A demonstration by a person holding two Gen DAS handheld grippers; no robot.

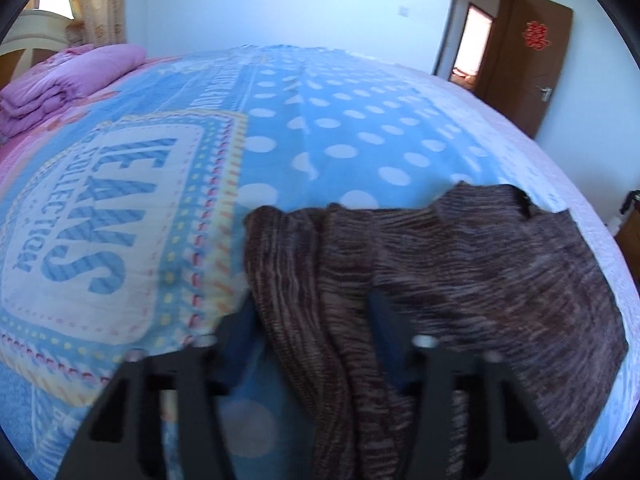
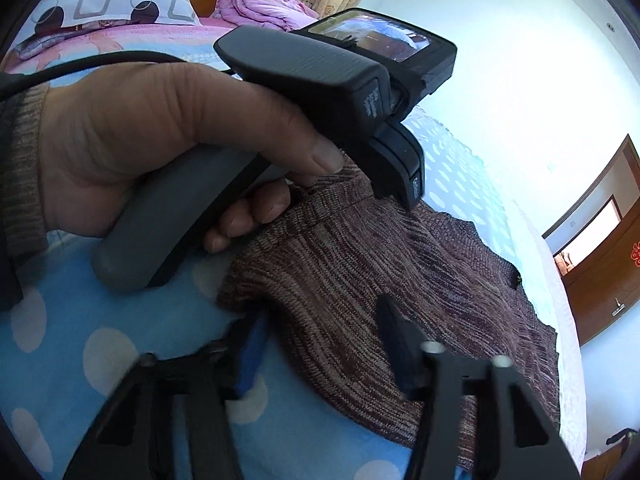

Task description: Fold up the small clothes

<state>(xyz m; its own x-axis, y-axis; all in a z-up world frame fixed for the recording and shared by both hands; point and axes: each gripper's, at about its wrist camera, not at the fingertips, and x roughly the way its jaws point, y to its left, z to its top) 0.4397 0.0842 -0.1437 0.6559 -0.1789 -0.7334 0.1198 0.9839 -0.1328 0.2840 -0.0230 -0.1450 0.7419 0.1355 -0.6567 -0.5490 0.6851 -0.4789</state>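
Bright daylight, fisheye-warped edges, slight blur near the bottom.

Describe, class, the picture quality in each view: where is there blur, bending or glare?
Left wrist view: fisheye bends the blue polka-dot bedspread into a dome; the near hand-held gripper is smeared with blur. Right wrist view: dark rounded corners, the brown striped knitted garment fairly sharp, daylight glare at the distant doorway.

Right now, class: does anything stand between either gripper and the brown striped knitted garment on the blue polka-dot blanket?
Nothing visible does. The left gripper has a bunched fold of the brown striped knitted garment between its fingers, and the right gripper straddles the garment's near edge. Only the blue polka-dot blanket lies beneath.
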